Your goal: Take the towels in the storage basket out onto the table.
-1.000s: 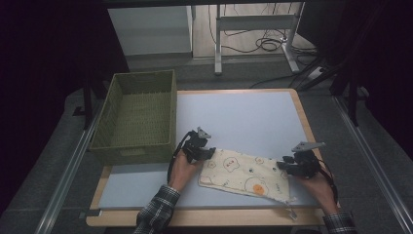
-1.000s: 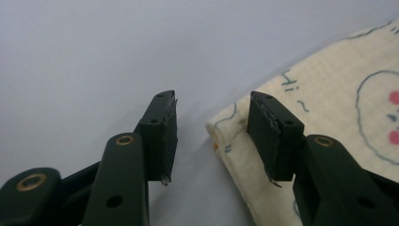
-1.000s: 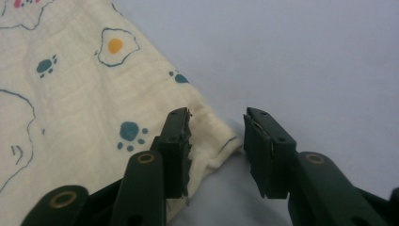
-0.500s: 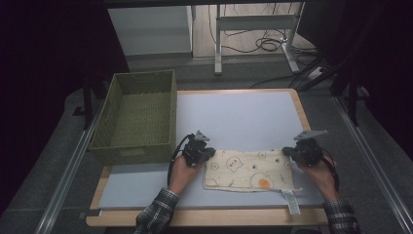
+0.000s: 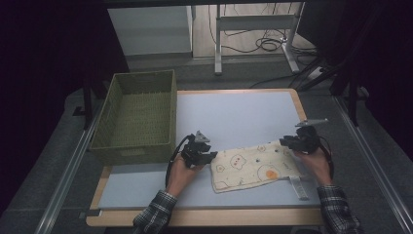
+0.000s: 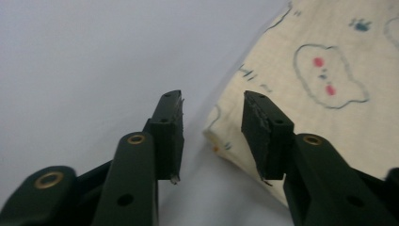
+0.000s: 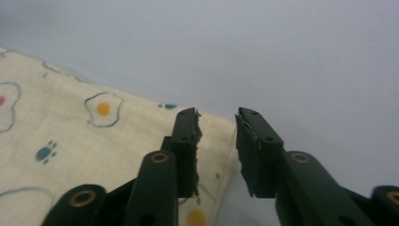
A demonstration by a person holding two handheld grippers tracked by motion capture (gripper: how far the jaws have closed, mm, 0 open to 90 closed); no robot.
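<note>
The cloth lies flat on the tabletop, long axis running left to right. The left gripper and right gripper each stand open at one end's corner, gripping nothing. A basket sits beyond.

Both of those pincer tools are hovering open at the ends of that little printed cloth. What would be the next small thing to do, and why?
Probably close each on its corner. The left gripper has its jaws open astride the patterned cloth's near corner, and the right gripper is open over the opposite edge. Neither grips fabric yet, so pinching comes before any lifting or folding, perhaps toward the wicker basket.
</note>
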